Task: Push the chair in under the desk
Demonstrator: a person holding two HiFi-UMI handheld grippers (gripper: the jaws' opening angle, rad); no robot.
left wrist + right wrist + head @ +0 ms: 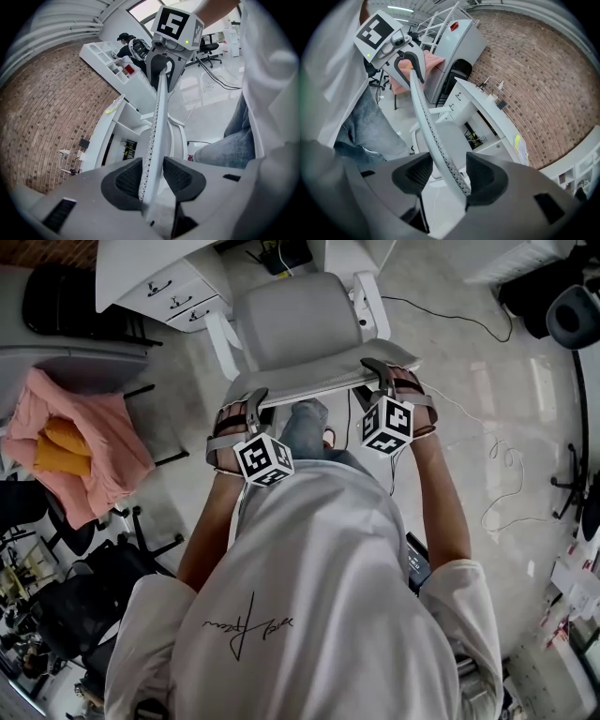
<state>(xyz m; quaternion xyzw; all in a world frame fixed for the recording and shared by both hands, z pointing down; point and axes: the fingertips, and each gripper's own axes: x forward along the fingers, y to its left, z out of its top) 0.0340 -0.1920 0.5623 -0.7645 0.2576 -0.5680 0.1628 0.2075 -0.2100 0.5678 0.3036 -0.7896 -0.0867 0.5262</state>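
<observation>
The light grey chair (295,320) faces the white desk (141,263), its seat just in front of the desk's drawers (178,298). I stand behind its backrest (319,388). My left gripper (255,399) sits over the backrest's top edge on the left, and in the left gripper view both pads (129,178) press on the mesh backrest (159,117). My right gripper (379,371) straddles the same edge on the right. In the right gripper view the backrest (423,108) runs between the jaws with a gap to the left pad (417,173), so this gripper (449,176) is open.
A pink cloth (75,442) lies draped over a chair at the left, with black office chairs (84,596) below it. Cables (497,474) trail across the floor on the right. A dark bin (572,315) stands at the upper right. A brick wall (534,79) rises behind the desk.
</observation>
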